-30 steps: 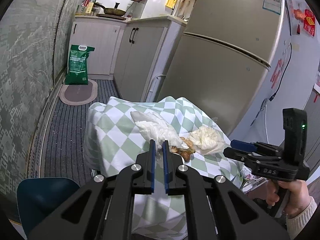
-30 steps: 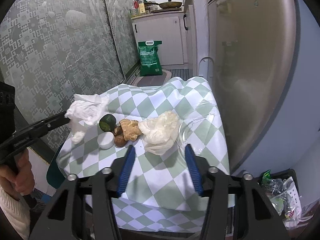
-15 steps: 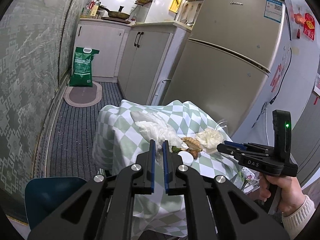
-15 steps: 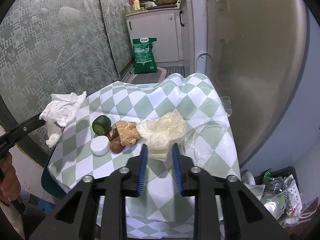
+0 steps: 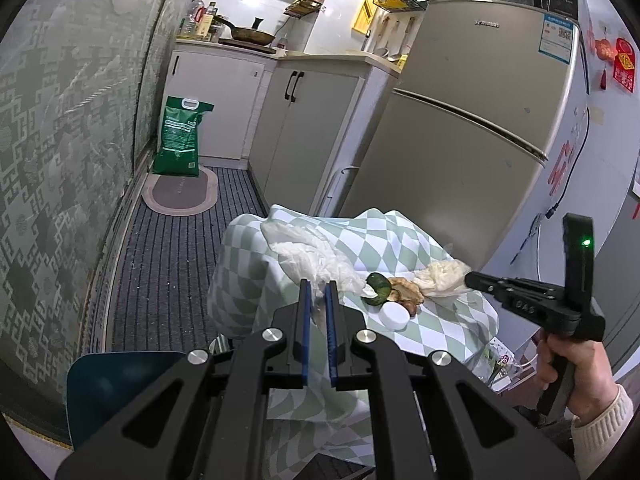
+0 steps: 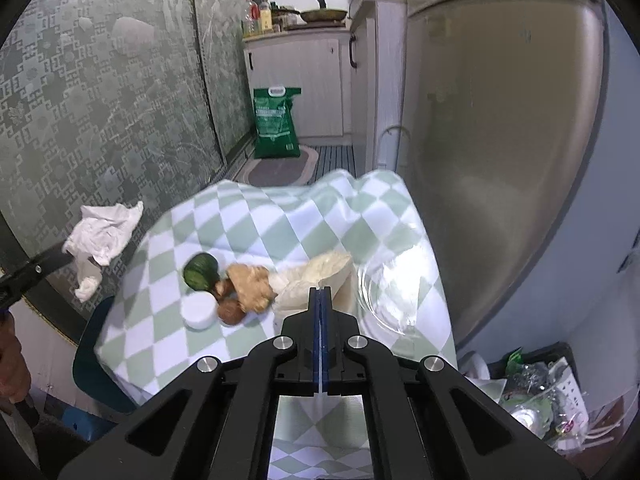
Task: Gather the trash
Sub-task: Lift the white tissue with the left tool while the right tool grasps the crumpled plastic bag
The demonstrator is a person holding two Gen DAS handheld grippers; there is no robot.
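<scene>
A white crumpled plastic bag (image 5: 308, 250) hangs from my left gripper (image 5: 316, 285), which is shut on it and holds it off the left edge of the checked table (image 6: 280, 220). From the right wrist view that bag (image 6: 102, 234) dangles at the left gripper (image 6: 60, 255). My right gripper (image 6: 320, 291) has its blue pads pressed together on the near edge of a cream crumpled bag (image 6: 320, 270) lying on the cloth. Left of this bag lie a ginger piece (image 6: 250, 284), a green fruit (image 6: 201, 276), a brown nut (image 6: 230, 312) and a white lid (image 6: 198, 311).
Clear plastic wrap (image 6: 386, 296) lies at the table's right side, close to the fridge (image 6: 500, 160). A full trash bin (image 6: 536, 392) stands on the floor at lower right. A blue chair (image 5: 108, 384) sits left of the table. A green sack (image 5: 180, 136) leans by the cabinets.
The right gripper's jaws went from wide apart to fully together at the cream bag's edge. The left gripper drew back leftward with the white bag, off the table.
</scene>
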